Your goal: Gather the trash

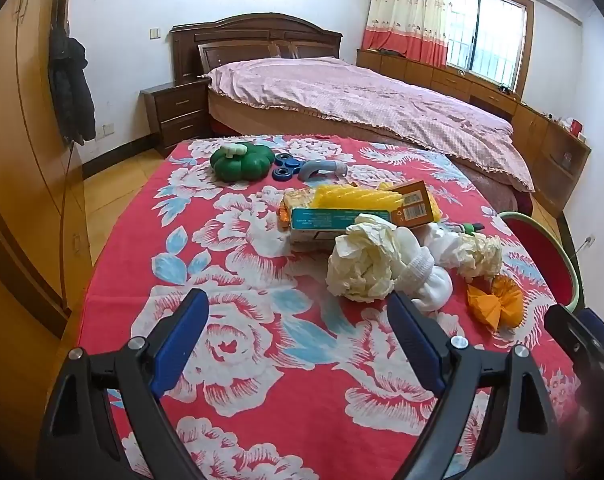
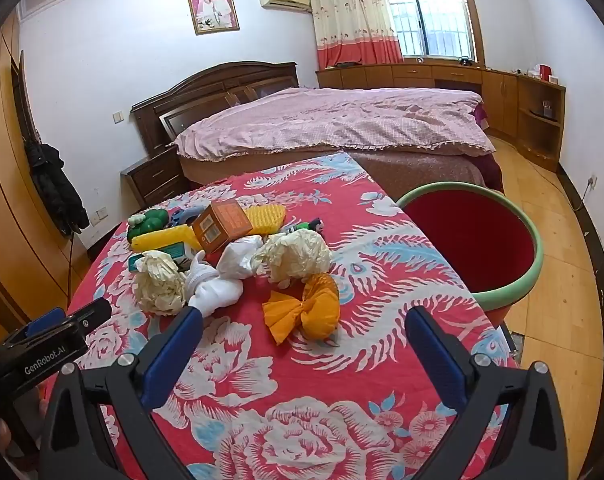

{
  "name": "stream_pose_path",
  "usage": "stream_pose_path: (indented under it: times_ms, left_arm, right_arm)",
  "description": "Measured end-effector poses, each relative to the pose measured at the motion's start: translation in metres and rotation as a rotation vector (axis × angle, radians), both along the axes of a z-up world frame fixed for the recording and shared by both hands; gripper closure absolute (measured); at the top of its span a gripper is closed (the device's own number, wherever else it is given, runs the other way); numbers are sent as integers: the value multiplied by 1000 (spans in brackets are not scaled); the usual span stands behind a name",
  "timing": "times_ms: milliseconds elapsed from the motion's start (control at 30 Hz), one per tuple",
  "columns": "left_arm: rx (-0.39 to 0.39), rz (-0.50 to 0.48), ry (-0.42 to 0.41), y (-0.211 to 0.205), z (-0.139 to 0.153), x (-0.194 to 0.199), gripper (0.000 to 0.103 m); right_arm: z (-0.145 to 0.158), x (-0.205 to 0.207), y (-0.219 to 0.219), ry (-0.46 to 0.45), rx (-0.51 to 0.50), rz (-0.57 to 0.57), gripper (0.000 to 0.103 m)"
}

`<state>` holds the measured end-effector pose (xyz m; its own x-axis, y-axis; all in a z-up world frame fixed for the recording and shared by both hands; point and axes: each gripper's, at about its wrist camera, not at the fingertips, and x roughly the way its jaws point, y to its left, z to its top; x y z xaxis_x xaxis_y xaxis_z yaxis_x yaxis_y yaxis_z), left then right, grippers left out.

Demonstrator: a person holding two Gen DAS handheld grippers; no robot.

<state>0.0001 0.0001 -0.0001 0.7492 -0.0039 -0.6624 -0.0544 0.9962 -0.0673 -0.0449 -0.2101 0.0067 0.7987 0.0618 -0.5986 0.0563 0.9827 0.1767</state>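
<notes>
With both tools (image 1: pixel 298 328) (image 2: pixel 302 340) spread empty, we judge the crumpled orange paper wad (image 2: pixel 306 312), just ahead of the right, comes first.

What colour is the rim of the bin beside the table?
Light green rim, red inside; it shows best in the right wrist view.

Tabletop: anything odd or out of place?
Yes. White socks lie tangled among the crumpled paper wads, so clothing is mixed with trash. An orange box rests tilted on the pile. Nothing is spilled.
</notes>
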Motion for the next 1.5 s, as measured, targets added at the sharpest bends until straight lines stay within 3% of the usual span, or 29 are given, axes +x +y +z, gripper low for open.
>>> stream_pose_path:
  times_ms: [1500]
  left_arm:
    - [4, 0, 1, 0, 0, 0, 12]
  right_arm:
    - [-1, 0, -3, 6, -3, -5, 0]
